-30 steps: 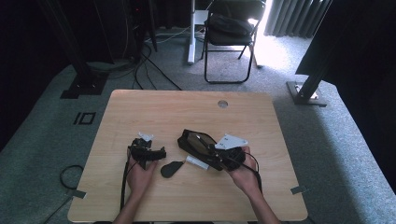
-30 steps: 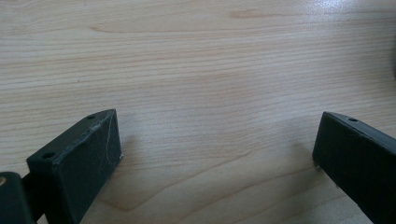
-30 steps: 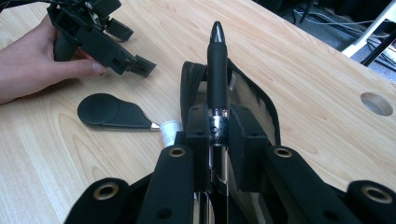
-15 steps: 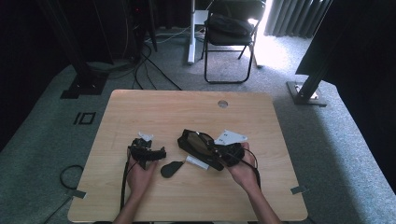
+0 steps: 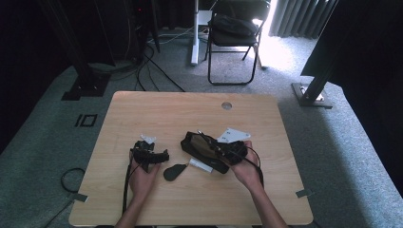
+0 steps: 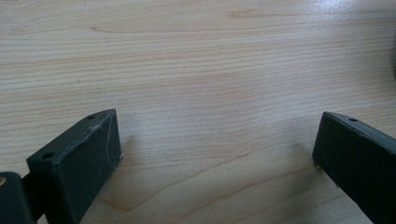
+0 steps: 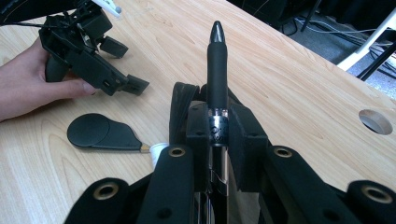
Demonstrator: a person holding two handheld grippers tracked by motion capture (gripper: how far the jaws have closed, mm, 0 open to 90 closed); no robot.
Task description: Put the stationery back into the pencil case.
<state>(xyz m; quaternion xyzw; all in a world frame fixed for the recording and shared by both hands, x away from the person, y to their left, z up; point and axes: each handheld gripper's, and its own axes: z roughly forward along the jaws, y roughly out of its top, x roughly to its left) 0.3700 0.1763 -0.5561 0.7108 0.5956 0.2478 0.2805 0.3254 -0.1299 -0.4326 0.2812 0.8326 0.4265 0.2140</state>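
I am seated at a light wooden table (image 5: 157, 114) with a two-jaw gripper in each hand. My right gripper (image 7: 218, 128) is clamped on a black pen (image 7: 217, 60), the jaws pressed to either side of its barrel at a silvery band, so the pen stands out past them with its rounded tip pointing away from me. In the high view the right gripper (image 5: 228, 151) sits over a dark, flat pencil case (image 5: 202, 147) lying near the middle of the table; whether the pen touches the case I cannot tell. My left gripper (image 5: 148, 156) rests well to the left of the case, its jaws spread wide over bare wood with nothing between them. A black teardrop-shaped fob (image 7: 103, 133) lies flat between the two grippers, with a small white cylinder (image 7: 158, 150) just beside its narrow end. I judge this to be the carrying step: the pen is secured and either leaving the case or heading into it. The next move calls for a steady grip and, if the pen is going in, lining its length up with the case opening, perhaps with my free left gripper steadying the case.
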